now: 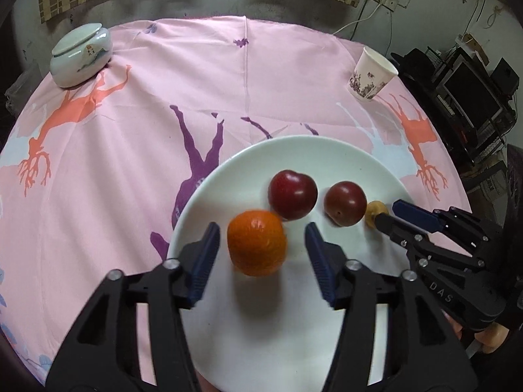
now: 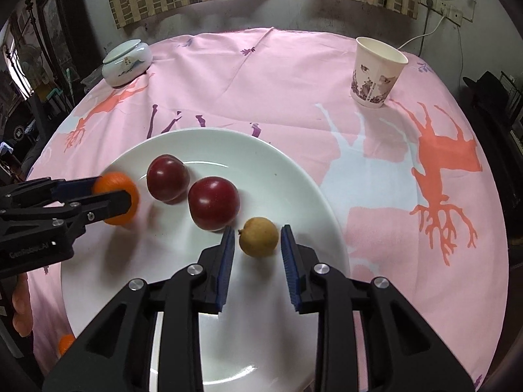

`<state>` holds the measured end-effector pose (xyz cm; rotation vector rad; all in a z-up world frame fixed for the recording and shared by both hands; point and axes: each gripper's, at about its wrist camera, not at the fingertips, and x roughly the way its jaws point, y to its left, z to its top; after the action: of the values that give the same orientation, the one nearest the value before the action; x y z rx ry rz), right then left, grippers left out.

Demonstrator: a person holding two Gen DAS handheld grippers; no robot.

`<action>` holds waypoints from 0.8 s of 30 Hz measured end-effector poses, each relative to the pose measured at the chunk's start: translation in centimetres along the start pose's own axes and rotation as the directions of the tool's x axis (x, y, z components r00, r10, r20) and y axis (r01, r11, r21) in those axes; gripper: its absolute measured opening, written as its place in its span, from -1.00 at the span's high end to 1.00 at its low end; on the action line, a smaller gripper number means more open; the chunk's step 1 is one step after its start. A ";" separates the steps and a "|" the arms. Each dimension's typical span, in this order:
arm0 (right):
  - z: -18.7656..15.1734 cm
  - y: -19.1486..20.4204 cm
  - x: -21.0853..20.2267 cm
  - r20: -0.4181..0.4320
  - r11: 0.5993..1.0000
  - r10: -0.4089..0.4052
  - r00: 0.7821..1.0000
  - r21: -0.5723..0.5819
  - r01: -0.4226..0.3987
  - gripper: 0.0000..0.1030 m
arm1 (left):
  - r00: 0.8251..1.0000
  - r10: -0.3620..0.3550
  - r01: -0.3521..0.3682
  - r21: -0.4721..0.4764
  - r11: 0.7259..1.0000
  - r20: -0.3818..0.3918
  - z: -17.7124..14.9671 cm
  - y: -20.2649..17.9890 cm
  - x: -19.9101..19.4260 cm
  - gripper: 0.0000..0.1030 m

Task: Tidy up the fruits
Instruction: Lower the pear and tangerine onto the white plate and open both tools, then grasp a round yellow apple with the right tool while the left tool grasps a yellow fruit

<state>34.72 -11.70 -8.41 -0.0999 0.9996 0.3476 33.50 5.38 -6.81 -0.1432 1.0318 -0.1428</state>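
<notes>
Left tongs [image 1: 261,238] parted around dimpled orange [image 1: 257,242], right tongs [image 2: 257,240] loose beside round tan fruit [image 2: 258,236]

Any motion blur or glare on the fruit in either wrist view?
Left wrist: orange smeared by motion blur, both plums carry small glare spots. Right wrist: yellow fruit sharp, orange soft-edged behind the left gripper, glare streak on the plate; fisheye bends the table edge.

Right gripper [image 2: 256,240]: jaws parted around a small yellow fruit [image 2: 258,237], pads clear of it.
Plate [image 2: 287,176]: held two plums [image 2: 168,178], an orange [image 2: 117,183].
Left gripper [image 2: 112,192]: flanked the orange.
Cloth [image 2: 261,75]: cup [image 2: 376,73], jar [image 2: 127,62].
</notes>
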 end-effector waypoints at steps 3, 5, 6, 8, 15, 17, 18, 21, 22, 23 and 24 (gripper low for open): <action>-0.4 0.2 -2.9 0.061 1.000 -0.025 0.998 0.001 0.025 -0.18 | 0.998 -0.009 0.009 0.003 1.000 0.065 -0.2 -0.2 -3.4 -0.52; -1.1 0.7 -5.5 0.083 1.000 -0.012 0.997 -0.016 0.013 -0.19 | 0.992 -0.012 0.010 0.009 1.000 0.126 -1.0 -0.2 -6.6 -0.75; -1.7 0.9 -7.0 0.095 1.000 -0.011 0.995 -0.019 0.013 -0.20 | 0.986 -0.009 0.007 0.011 1.000 0.169 -1.9 -0.1 -8.5 -0.81; -3.4 1.2 -9.6 0.110 1.000 -0.007 0.994 -0.014 0.008 -0.21 | 0.971 0.022 -0.026 0.015 1.000 0.238 -3.8 0.0 -11.5 -0.96; -11.8 3.2 -15.0 0.128 0.999 0.020 0.992 -0.027 -0.017 -0.77 | 0.923 0.171 -0.203 0.059 0.977 0.344 -13.9 -0.8 -16.6 -0.96; -14.3 3.8 -15.8 0.123 0.999 0.029 0.992 -0.028 -0.026 -0.77 | 0.929 0.154 -0.185 0.062 0.981 0.337 -16.9 -0.9 -16.8 -0.96; -15.7 4.1 -16.2 0.123 0.999 0.035 0.992 -0.022 -0.033 -0.78 | 0.933 0.147 -0.175 0.058 0.983 0.329 -18.2 -0.8 -16.8 -0.96; -19.4 4.9 -16.9 0.138 0.999 0.028 0.990 0.013 -0.030 -0.78 | 0.937 0.131 -0.148 0.029 0.989 0.325 -21.8 -0.2 -16.7 -0.96; -20.5 5.0 -17.1 0.147 0.999 0.026 0.989 0.026 -0.030 -0.78 | 0.939 0.123 -0.136 0.018 0.991 0.321 -22.9 0.0 -16.6 -0.96; -21.4 5.2 -17.1 0.152 0.999 0.023 0.988 0.038 -0.029 -0.78 | 0.944 0.110 -0.121 0.015 0.993 0.312 -23.7 0.2 -16.5 -0.96; -22.3 5.3 -17.0 0.152 0.998 0.023 0.988 0.052 -0.031 -0.78 | 0.948 0.102 -0.111 0.014 0.994 0.300 -24.4 0.3 -16.4 -0.96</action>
<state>6.68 -16.18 -5.81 -0.0108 0.8601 0.3473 4.17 7.47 -5.41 -0.0777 0.7323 -0.0360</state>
